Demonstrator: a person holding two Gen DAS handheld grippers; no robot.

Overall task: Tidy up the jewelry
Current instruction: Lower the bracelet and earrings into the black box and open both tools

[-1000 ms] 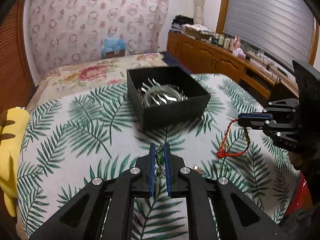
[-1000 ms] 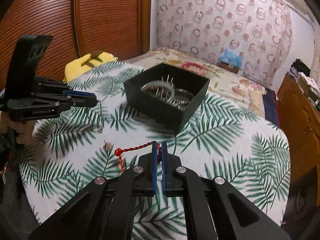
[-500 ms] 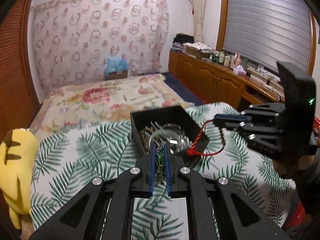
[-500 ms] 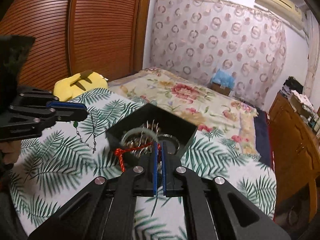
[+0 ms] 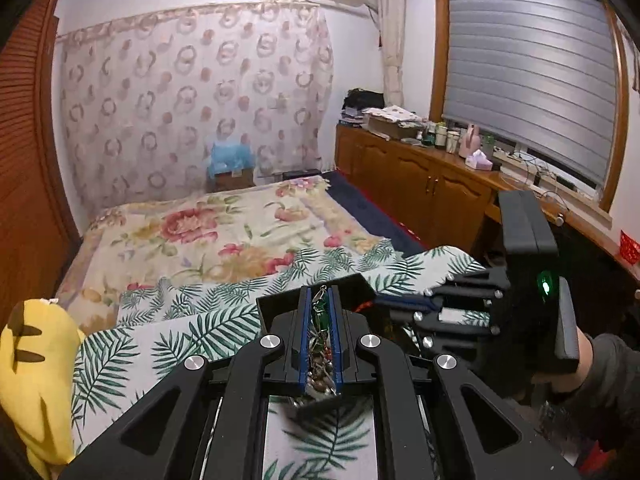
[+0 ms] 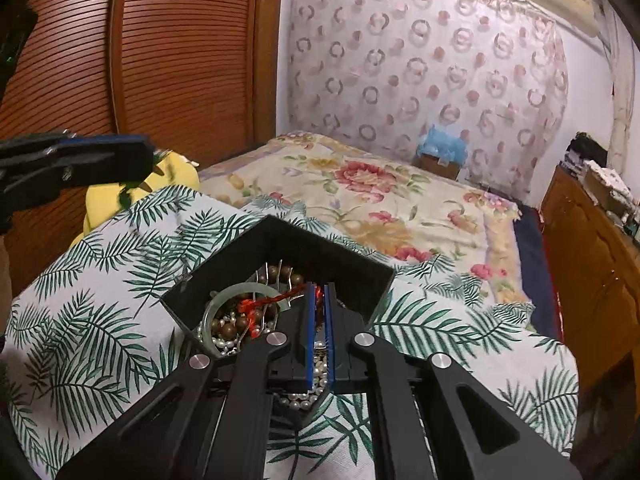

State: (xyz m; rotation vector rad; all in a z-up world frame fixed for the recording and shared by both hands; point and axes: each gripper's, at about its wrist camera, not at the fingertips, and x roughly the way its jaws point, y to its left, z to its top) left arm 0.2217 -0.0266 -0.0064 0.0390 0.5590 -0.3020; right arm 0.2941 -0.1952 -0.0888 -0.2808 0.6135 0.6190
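A black jewelry box [image 6: 332, 258] sits on the palm-leaf cloth, holding a pale green bangle [image 6: 224, 300], brown beads and pearls. My right gripper [image 6: 319, 292] is shut on a red cord bracelet [image 6: 256, 305] and holds it over the box, the cord hanging inside. My left gripper [image 5: 320, 298] is shut on a silver chain with green stones [image 5: 319, 320], directly above the box [image 5: 276, 306]. In the left wrist view the right gripper [image 5: 384, 302] is close on the right. In the right wrist view the left gripper [image 6: 150, 156] is at the upper left.
The palm-leaf cloth [image 6: 92, 292] covers the table. A yellow plush toy [image 5: 32, 360] lies at its left edge. Beyond is a floral bed [image 5: 208, 236] and a wooden sideboard [image 5: 420, 176] along the right wall.
Both grippers have moved forward and up over the black box with their jewelry. The red cord now hangs inside the box.
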